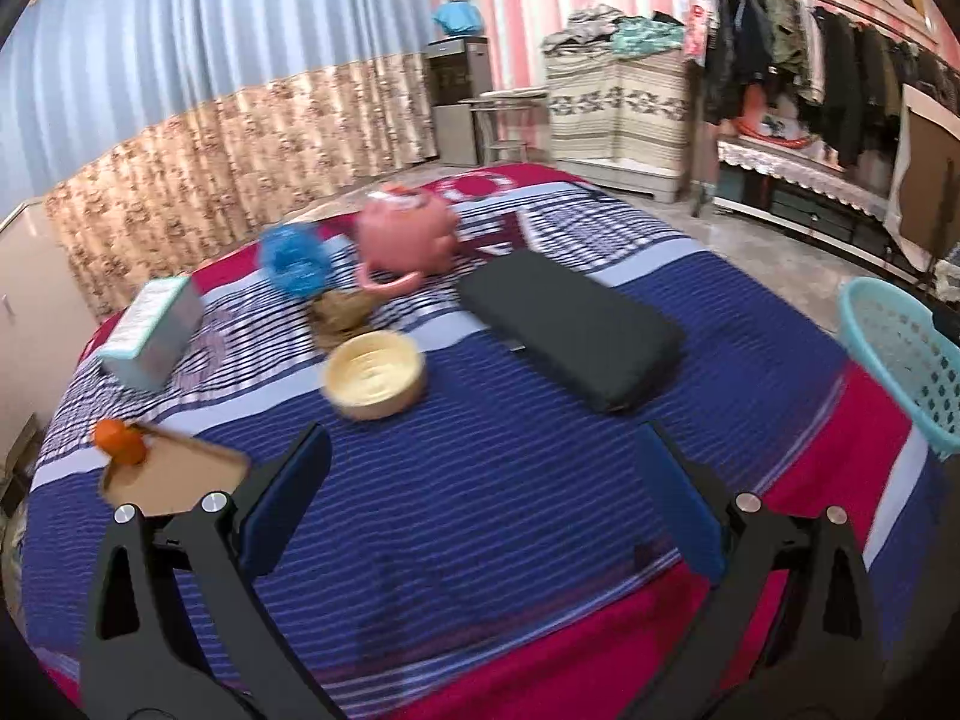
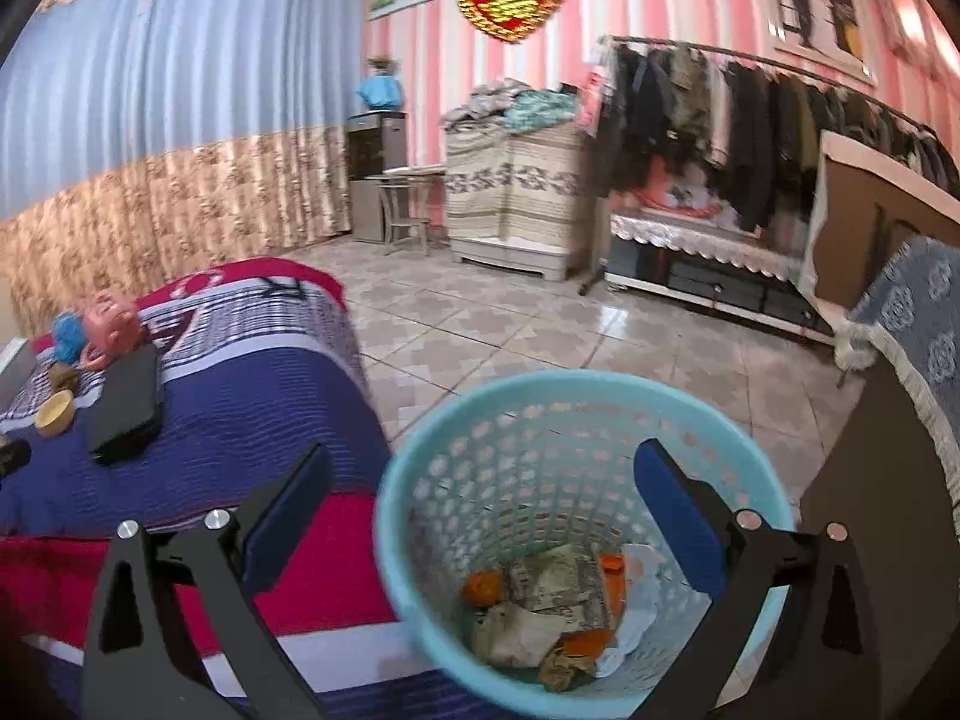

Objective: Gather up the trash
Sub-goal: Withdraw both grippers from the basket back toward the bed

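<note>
**Both hand-held grippers empty: one over the bed, one over the basket**

Left wrist view: the left hand-held gripper [image 1: 480,504] stands wide open with nothing between its blue pads, over the near part of the striped bed [image 1: 480,540]. The likeliest rubbish left lies toward the bed's left edge: a scrap of brown cardboard [image 1: 174,474] with a small orange piece [image 1: 120,441] touching its far-left corner, both blurred. Further in, mid-bed, sit a cream bowl [image 1: 375,375], a crumpled brown wad [image 1: 342,315] just behind it, a blue mesh ball [image 1: 294,261], a pink teapot [image 1: 405,237], a pale box [image 1: 153,333] and a black pad [image 1: 570,330]. The teal basket [image 1: 900,360] shows past the bed's right edge.

In my judgement the cardboard is light, thin and fairly stiff; lying flat, it is best pinched at the free near-right corner by the gripper's left finger. The orange piece looks small and light, and may be soft, so it may want a gentle closing across its middle. The brown wad should crush easily and can be taken anywhere across its bulk.

Right wrist view: the right hand-held gripper [image 2: 480,504] is spread fully and holds nothing, poised above the basket [image 2: 420,480], which stands on the tiled floor beside the bed [image 2: 240,420]. At its bottom lie crumpled paper [image 2: 540,618], orange peel-like bits [image 2: 483,588] and a white wrapper [image 2: 636,600].
</note>
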`<state>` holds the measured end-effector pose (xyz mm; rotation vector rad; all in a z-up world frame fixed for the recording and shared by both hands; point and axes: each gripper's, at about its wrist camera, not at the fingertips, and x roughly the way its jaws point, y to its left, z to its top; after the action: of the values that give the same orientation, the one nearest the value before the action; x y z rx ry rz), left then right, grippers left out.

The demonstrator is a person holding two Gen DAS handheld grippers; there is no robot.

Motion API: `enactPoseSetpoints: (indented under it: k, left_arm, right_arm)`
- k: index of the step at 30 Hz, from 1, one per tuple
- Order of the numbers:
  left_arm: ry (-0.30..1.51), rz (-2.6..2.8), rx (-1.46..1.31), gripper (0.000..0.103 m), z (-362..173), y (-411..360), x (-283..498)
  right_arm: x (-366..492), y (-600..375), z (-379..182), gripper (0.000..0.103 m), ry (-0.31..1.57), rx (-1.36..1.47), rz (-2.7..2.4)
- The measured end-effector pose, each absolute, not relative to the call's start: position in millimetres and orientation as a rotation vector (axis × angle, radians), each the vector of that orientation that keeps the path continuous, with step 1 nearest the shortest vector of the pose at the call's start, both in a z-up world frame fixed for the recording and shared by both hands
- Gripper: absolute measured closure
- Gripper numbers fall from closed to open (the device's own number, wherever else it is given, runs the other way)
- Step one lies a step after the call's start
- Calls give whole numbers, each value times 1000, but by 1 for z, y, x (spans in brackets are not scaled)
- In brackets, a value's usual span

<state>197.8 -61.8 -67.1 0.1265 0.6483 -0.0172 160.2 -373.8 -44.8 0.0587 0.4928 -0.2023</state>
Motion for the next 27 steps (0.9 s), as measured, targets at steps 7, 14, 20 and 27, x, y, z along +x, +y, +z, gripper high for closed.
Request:
enactPoseSetpoints:
  k: [7,14,20,27]
  left_arm:
    - [671,42,106,6,-68,-19,188]
    - [600,82,72,6,-59,21,163]
    - [629,79,63,6,-55,53,152]
    - [631,135,13,5,-51,98,145]
  right_arm:
    - [157,-337,-48,5,504,-4,-131]
    - [156,-307,-50,5,529,-36,-65]
    - [160,-282,-48,5,551,-5,18]
    - [170,-244,-39,5,578,46,117]
